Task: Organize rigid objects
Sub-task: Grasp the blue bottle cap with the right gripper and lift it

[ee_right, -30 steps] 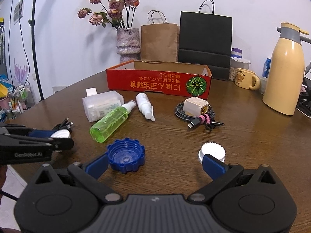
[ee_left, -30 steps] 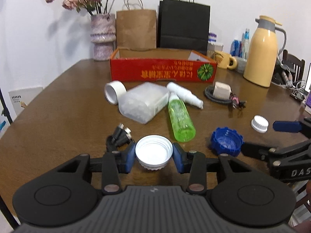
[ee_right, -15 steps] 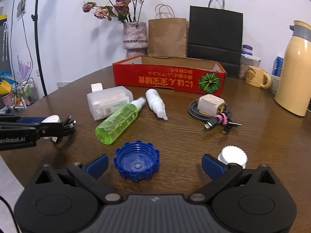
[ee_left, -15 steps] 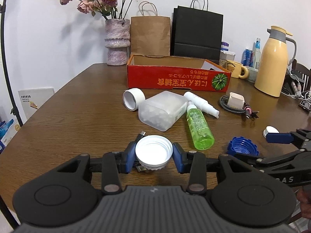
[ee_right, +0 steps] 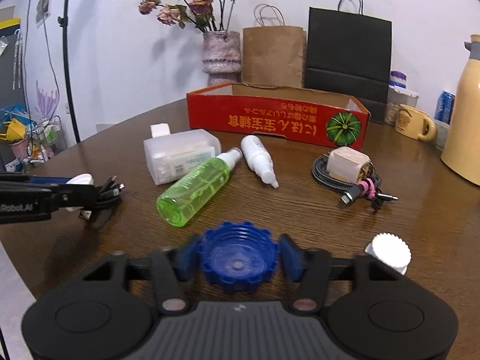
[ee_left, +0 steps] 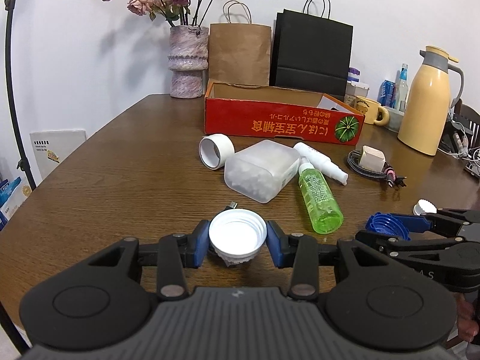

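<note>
Box (ee_left: 282, 123) behind bottles (ee_left: 319, 198), charger (ee_left: 372, 159) right, bags (ee_left: 312, 54) behind box

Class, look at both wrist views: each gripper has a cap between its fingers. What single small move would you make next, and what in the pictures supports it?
Probably carry the white cap, held in the left gripper, forward to the open red box. The right gripper brackets the blue cap, though its pads barely seem to touch, so firm contact is uncertain. Moving one cap first seems safer.

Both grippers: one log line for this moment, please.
left gripper: shut on white cap | right gripper: around blue cap
</note>
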Demonstrator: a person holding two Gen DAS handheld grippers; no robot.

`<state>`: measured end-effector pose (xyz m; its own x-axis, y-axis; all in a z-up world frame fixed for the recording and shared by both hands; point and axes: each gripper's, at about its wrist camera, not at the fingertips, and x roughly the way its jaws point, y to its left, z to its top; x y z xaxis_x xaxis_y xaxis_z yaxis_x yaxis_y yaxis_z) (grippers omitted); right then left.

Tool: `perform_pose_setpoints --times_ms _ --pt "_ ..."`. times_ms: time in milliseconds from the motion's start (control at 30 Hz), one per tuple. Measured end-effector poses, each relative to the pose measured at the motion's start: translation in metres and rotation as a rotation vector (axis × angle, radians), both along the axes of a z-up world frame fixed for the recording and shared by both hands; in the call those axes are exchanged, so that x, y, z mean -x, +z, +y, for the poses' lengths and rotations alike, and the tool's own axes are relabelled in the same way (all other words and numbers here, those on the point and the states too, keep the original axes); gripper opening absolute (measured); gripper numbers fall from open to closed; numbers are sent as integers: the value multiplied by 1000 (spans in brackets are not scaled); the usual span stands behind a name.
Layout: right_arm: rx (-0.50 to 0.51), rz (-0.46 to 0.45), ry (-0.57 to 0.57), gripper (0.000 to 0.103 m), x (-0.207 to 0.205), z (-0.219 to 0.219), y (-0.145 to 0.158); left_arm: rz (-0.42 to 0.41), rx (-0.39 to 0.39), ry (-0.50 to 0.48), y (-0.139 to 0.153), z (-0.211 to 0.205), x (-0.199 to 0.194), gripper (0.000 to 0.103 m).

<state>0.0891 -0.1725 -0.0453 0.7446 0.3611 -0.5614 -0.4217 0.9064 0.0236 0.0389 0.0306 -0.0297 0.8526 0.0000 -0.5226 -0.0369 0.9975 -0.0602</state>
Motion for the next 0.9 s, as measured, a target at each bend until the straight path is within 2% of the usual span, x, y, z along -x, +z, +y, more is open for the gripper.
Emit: perform_pose_setpoints --times_ms 533,900 --pt "-44 -77 -41 54 -3 -17 29 -55 0 5 21 3 -10 41" --pt "-49 -138 -71 54 -24 -30 61 -103 -6 -21 49 -7 -38 41"
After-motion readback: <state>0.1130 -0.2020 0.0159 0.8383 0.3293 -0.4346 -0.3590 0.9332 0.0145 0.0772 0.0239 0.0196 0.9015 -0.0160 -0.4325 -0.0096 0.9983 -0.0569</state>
